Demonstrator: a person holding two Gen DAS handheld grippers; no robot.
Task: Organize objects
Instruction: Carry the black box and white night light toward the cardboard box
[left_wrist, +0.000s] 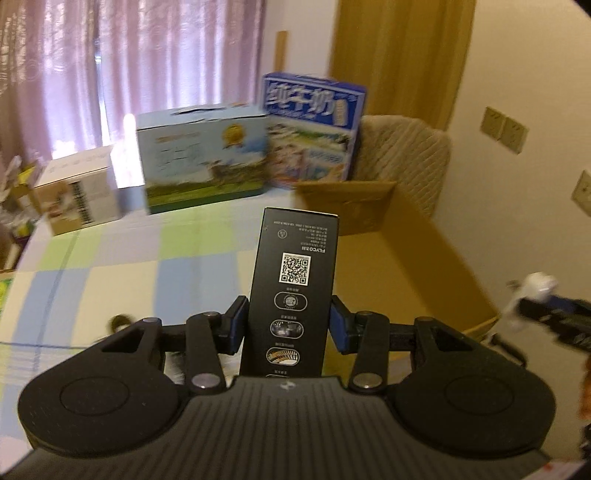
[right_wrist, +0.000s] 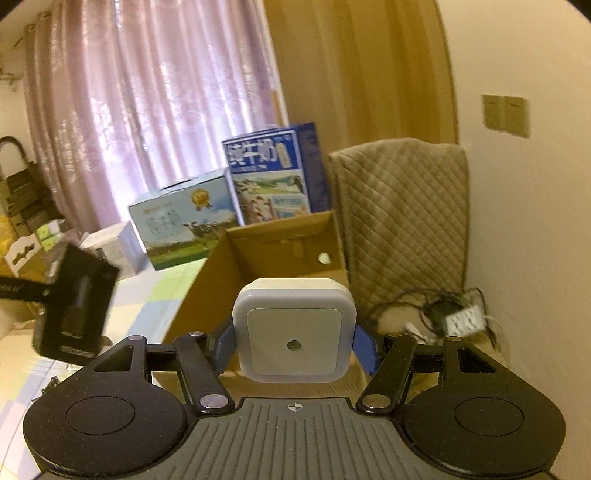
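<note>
The left claw (left_wrist: 288, 325) pinches a tall black cardboard box printed with a QR code (left_wrist: 295, 288) by its lower sides, so the box stands upright and reaches well past the blue pads (left_wrist: 341, 326). Holding it low and lengthwise probably keeps the long face steady for carrying. It hangs above the pale checked cloth of the worktop (left_wrist: 110, 266), with the open brown cardboard carton (left_wrist: 417, 258) just to its right.

The right claw (right_wrist: 293, 349) is pressed onto a square white plastic night-light with rounded corners (right_wrist: 294, 332), gripped on its two flat sides, face toward the camera. It sits directly over the near edge of the brown carton (right_wrist: 266, 258), which appears empty apart from a small pale object at its far wall.

Both items seem headed into that carton. Behind it stand a light-blue milk box with a cow picture (right_wrist: 181, 218) and a dark-blue milk box (right_wrist: 273, 173), against the curtain, clear of the drop.
</note>
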